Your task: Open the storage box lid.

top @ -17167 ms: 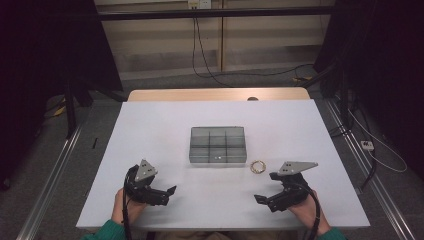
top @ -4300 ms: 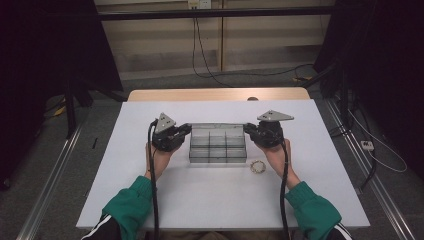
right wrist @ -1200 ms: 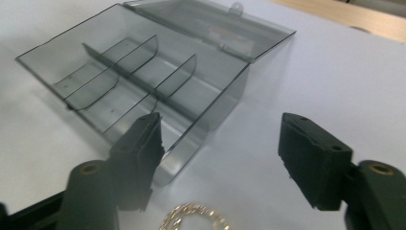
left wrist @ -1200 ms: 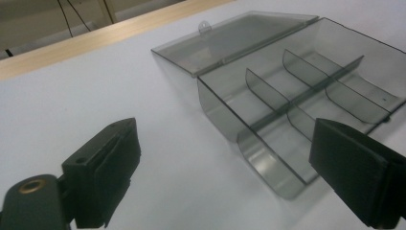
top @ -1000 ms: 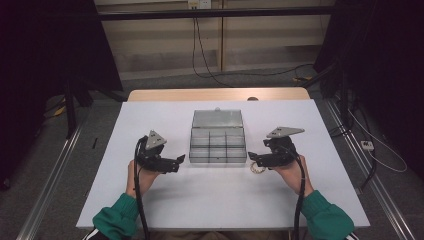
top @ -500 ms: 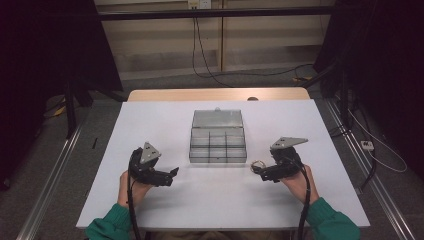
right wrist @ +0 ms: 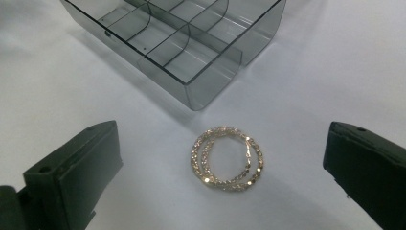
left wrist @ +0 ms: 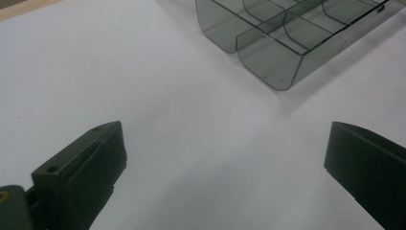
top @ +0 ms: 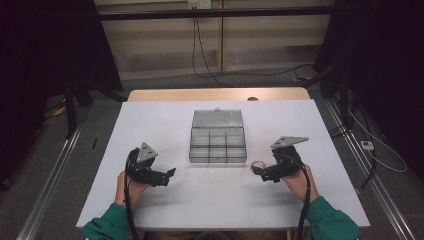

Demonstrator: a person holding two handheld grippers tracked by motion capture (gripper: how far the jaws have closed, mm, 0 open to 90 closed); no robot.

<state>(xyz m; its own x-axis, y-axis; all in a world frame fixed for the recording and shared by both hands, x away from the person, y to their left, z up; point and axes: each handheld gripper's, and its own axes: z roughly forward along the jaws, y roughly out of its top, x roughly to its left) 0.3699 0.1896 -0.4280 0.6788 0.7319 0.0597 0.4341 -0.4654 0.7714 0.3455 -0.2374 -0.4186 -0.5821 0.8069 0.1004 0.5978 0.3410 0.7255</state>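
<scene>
Progress, from the high view: smoky clear organiser box (top: 218, 142) sits at table centre with its lid folded back toward twelve o'clock, so the opening looks done; gold hoop earrings (top: 258, 164) lie on the white table (top: 210, 200) just off the box's four o'clock corner, not yet picked up and not yet in any compartment; left gripper (top: 169, 175) rests toward eight o'clock of the box, right gripper (top: 256, 171) sits just at five o'clock of the earrings, its jaws having just been opening.

Left gripper view: both black jaws stand wide apart with bare table between them; the box's corner (left wrist: 282, 52) lies at one o'clock, its visible compartments empty.

Right gripper view: jaws spread wide, nothing pinched; the two linked sparkly hoops (right wrist: 227, 159) lie flat on the table between and ahead of the jaws, untouched; the box (right wrist: 191, 43) stands at twelve o'clock, near the hoops but apart from them; each visible compartment holds nothing. Judged remaining: grasp the hoops, lift, drop into a compartment.
</scene>
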